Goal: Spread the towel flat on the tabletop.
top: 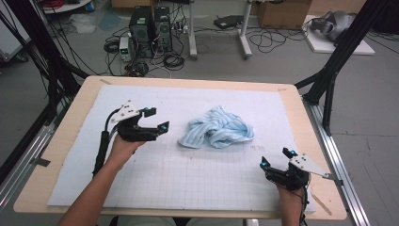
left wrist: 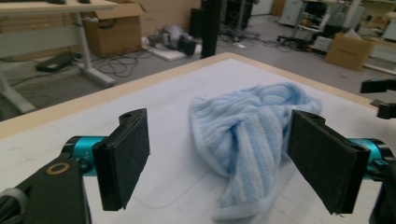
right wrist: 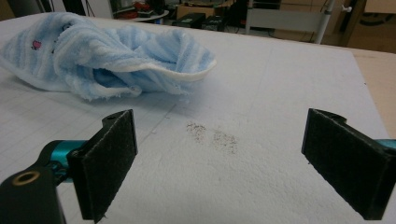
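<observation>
A crumpled light-blue striped towel (top: 217, 127) lies in a heap near the middle of the white gridded mat (top: 188, 174). My left gripper (top: 156, 119) hovers just left of it, open, jaws pointing at the towel. In the left gripper view the towel (left wrist: 247, 135) sits straight ahead between the wide-spread pads (left wrist: 125, 156), which touch nothing. My right gripper (top: 276, 158) is open at the front right, apart from the towel. In the right gripper view the towel (right wrist: 107, 56) lies at the upper left, beyond the pads (right wrist: 106, 161).
The mat covers a wooden table (top: 66, 141) with a bare rim. A dark smudge (right wrist: 212, 135) marks the mat ahead of the right gripper. Black frame posts (top: 329, 75) stand at the table's far corners. Computers (top: 150, 30), cables and boxes sit on the floor beyond.
</observation>
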`<state>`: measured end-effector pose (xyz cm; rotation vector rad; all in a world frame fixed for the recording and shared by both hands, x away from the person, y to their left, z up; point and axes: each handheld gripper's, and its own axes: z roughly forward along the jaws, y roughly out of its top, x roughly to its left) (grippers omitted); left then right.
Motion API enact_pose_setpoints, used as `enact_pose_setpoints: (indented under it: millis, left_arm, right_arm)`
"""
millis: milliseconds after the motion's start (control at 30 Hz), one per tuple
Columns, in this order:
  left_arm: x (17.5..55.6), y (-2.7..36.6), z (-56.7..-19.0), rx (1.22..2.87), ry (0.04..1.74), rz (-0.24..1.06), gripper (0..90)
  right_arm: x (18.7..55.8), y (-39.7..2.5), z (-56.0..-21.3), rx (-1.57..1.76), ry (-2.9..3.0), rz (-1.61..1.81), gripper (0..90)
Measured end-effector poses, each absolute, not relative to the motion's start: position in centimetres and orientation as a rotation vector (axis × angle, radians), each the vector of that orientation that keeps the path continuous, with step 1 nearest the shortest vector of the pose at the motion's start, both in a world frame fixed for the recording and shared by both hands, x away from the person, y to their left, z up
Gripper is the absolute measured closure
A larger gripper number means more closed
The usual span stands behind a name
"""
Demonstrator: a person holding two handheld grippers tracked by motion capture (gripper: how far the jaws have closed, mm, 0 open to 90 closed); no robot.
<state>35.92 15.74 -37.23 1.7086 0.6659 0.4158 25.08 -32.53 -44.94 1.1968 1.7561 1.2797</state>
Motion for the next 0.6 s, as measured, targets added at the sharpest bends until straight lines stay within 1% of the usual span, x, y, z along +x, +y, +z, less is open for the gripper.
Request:
enact_pose_setpoints:
  millis: [167,267,300,333,367,433,533,600]
  left_arm:
    - [36.7,13.8,-37.1,1.726,0.648,0.391,22.0]
    - [37.3,11.9,-37.1,1.753,0.633,0.372,21.9]
    - [37.3,11.9,-37.1,1.753,0.633,0.372,22.1]
    - [37.6,10.8,-37.4,1.763,0.627,0.356,22.1]
    - [37.6,10.8,-37.4,1.763,0.627,0.356,22.1]
    - [38.1,9.3,-38.3,1.801,0.628,0.331,22.9]
    - [38.6,8.0,-39.2,1.846,0.622,0.293,28.2]
    - [38.8,7.4,-39.8,1.87,0.635,0.294,27.8]
  right_arm:
    - [25.1,-32.5,-44.9,1.197,1.756,1.282,9.6]
    - [25.1,-32.5,-44.9,1.199,1.761,1.277,9.6]
    - [25.1,-32.5,-44.9,1.2,1.76,1.279,9.6]
    - [25.1,-32.5,-44.9,1.197,1.758,1.278,9.5]
    - [25.1,-32.5,-44.9,1.198,1.758,1.279,9.6]
    - [25.1,-32.5,-44.9,1.196,1.759,1.276,9.6]
    - [25.1,-32.5,-44.9,1.2,1.76,1.277,9.6]
    - [25.1,-32.5,-44.9,1.195,1.758,1.278,9.6]
